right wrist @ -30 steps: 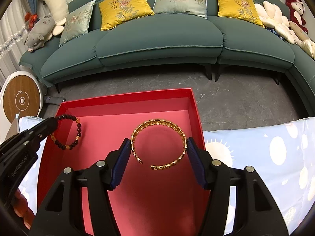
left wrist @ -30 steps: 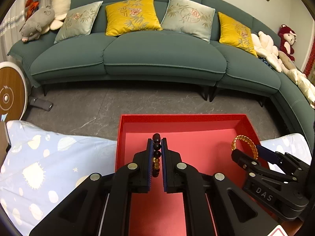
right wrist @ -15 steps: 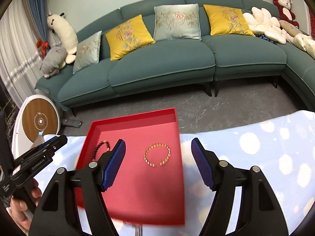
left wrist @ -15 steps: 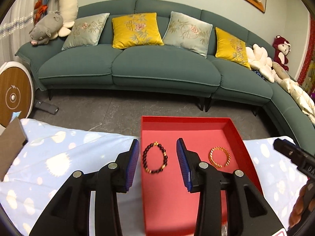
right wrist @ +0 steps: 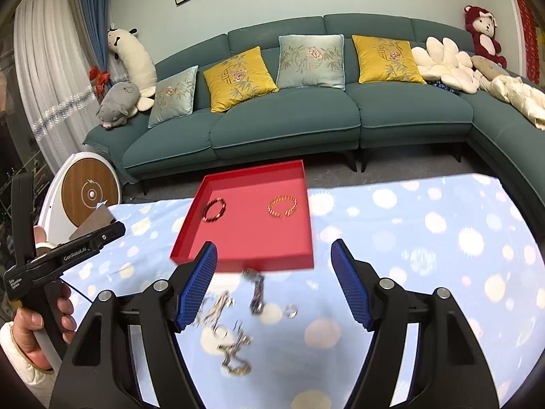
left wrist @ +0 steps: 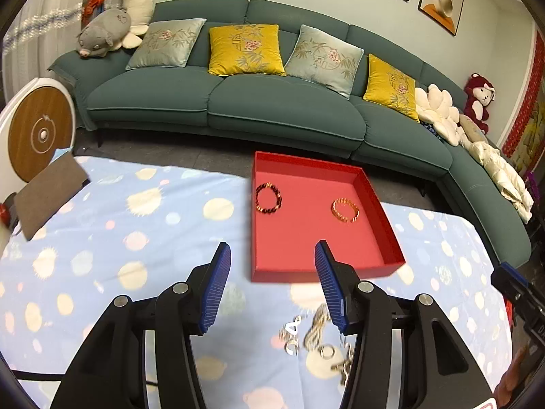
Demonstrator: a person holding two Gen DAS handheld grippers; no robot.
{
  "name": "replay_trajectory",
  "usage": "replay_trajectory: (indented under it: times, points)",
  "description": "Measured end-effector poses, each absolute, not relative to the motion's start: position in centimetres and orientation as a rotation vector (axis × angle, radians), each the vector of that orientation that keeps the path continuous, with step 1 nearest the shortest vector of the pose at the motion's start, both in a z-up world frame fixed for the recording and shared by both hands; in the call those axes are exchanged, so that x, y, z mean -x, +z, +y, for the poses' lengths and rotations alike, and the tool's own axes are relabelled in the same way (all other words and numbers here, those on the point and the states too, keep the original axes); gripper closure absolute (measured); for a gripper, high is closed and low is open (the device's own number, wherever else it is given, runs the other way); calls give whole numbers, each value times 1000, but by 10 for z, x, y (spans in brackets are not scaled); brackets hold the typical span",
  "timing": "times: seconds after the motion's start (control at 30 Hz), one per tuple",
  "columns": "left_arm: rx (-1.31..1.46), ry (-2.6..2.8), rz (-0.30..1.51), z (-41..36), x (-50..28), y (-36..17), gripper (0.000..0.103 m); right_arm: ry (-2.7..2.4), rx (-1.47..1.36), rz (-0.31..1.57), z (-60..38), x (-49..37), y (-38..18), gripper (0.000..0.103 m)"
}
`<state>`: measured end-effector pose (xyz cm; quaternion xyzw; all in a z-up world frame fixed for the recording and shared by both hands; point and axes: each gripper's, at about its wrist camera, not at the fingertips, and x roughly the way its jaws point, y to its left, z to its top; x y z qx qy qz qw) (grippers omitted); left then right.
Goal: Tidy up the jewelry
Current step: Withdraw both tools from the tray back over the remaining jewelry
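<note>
A red tray [left wrist: 388, 225] [right wrist: 190, 235] lies on the blue spotted cloth. In it lie a dark beaded bracelet [left wrist: 268, 199] [right wrist: 214, 209] on the left and a gold bracelet [left wrist: 345, 210] [right wrist: 282, 206] on the right. A loose heap of chains and rings [left wrist: 316, 337] [right wrist: 235, 320] lies on the cloth in front of the tray, blurred. My left gripper [left wrist: 270, 281] is open and empty, held above the cloth near the tray's front edge. My right gripper [right wrist: 274, 283] is open and empty above the heap.
The table wears a blue cloth [left wrist: 102, 238] with pale spots. A brown card [left wrist: 47, 197] lies at its far left. A green sofa [left wrist: 272, 109] with cushions stands behind. The left hand-held gripper [right wrist: 68, 255] shows at the left of the right wrist view.
Both grippers let go of their bracelets in the tray, opened wide and pulled back and up. The jewelry heap in front of the tray has come into view.
</note>
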<state>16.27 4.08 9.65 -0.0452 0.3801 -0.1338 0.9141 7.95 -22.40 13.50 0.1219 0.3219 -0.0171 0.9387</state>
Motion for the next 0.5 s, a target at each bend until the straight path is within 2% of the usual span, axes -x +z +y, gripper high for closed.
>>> replay_trajectory:
  times: [0.2,0.5]
  points:
    - [105,-244,827,42,-125,72,52,-24,-324,733,-218,-53,100,36]
    - [68,-286,883,27,-130,40,52,-9,-200,799,-195,-64,70,36]
